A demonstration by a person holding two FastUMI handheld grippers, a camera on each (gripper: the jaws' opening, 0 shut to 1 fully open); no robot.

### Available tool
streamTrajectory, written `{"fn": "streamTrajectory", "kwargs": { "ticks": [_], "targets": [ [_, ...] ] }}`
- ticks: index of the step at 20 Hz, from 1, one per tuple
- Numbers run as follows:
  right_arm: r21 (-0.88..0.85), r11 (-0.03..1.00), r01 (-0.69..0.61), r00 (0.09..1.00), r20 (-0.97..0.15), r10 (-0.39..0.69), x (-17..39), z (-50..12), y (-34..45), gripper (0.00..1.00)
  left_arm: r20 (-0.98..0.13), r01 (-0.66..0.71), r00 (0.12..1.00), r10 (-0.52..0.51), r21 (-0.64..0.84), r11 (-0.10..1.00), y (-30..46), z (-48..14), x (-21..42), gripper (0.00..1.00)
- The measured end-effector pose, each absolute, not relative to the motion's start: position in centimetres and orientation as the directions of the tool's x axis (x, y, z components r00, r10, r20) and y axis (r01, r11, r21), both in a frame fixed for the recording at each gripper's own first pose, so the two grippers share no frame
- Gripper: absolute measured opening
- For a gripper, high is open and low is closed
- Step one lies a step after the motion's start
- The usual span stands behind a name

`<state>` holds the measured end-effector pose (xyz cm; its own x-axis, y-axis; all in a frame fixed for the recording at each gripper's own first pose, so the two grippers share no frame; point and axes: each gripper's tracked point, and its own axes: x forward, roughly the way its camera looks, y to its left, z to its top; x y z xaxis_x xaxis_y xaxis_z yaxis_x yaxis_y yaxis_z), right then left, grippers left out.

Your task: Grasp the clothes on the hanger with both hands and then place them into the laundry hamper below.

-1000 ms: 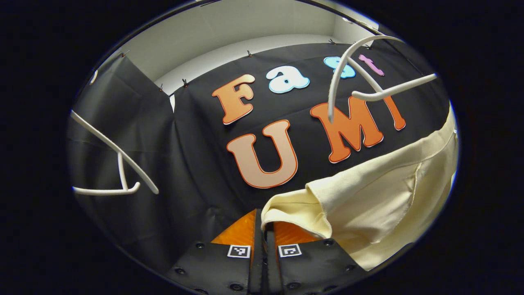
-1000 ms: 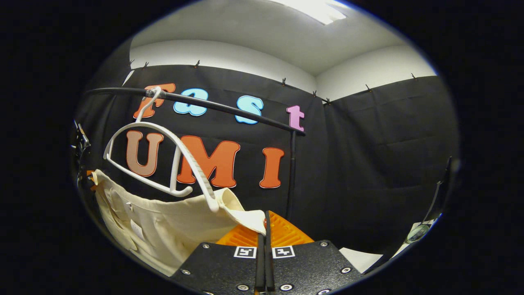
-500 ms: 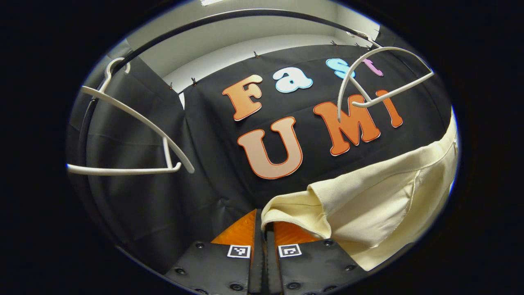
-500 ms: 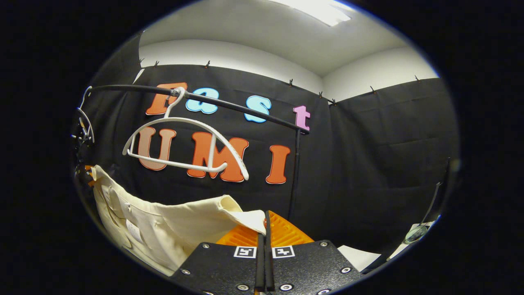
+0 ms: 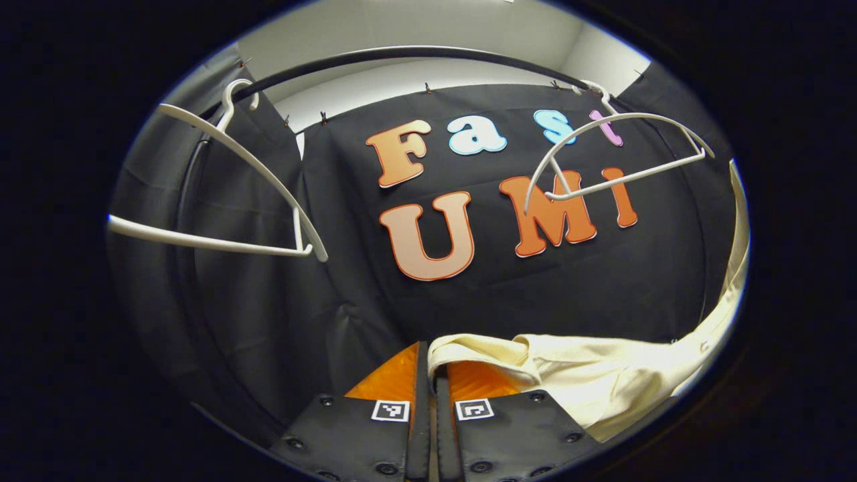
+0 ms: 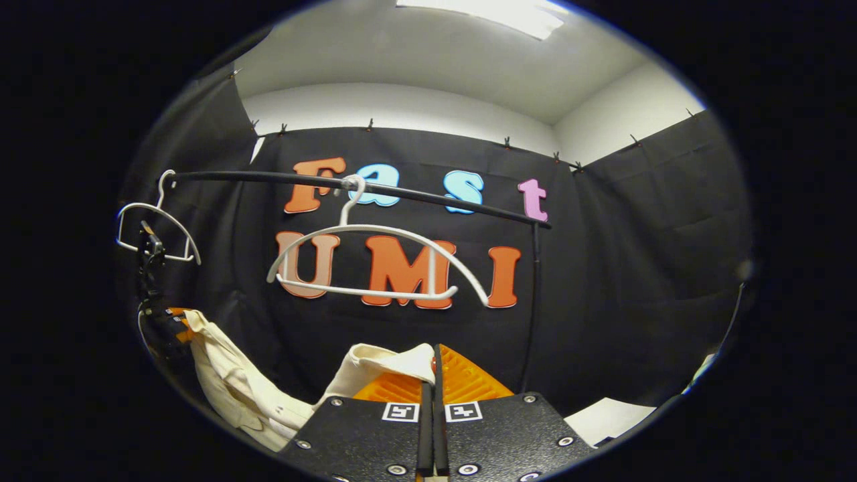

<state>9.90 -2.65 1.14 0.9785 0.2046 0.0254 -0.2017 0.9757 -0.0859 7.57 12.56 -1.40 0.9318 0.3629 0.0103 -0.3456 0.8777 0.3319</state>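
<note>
Two grippers each held one end of a cream-coloured shirt [image 5: 602,378]. In the left gripper view, the left gripper [image 5: 432,375] had its fingers clenched on a folded edge of the fabric, which ran off to the right and sagged low. In the right gripper view, the right gripper [image 6: 432,375] was likewise pinched closed on a corner of the same shirt [image 6: 375,365], and the cloth dipped in a slack loop toward the other gripper [image 6: 161,328], seen far off at the left edge.

Compared with a second before, the shirt had come fully away from its white hanger [image 6: 375,261]. A second before, the hanger's shoulder had still lain against the cloth in the right gripper view; now it hung bare on the black rail [image 6: 361,187], level and well above the garment. A second white hanger [image 5: 227,194] also hung empty on the same rail, at the left of the left gripper view. The rail and both hangers sat higher in each view than before, which suggests both hands had dropped. The fabric, stretched broad a moment earlier, now drooped between the hands.

Judging from this, the lift-off step was complete and the lowering had begun. The laundry hamper was not visible, so how far the shirt remained from it could not be told.
</note>
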Motion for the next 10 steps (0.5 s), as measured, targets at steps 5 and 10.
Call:
{"fn": "streamTrajectory", "kwargs": {
  "ticks": [5, 10],
  "targets": [
    [-0.043, 0.927, -0.372, 0.928, -0.042, 0.370, 7.6, -2.1, 4.4, 0.00, -0.071, -0.215, 0.969, 0.238, 0.241, 0.946, 7.6, -4.7, 5.6, 0.09],
    [0.056, 0.895, -0.442, 0.871, -0.212, 0.444, 5.1, -9.3, 8.5, 0.00, -0.231, -0.118, 0.964, 0.130, 0.066, 0.991, 4.0, -9.9, 3.9, 0.15]
  ]
}}
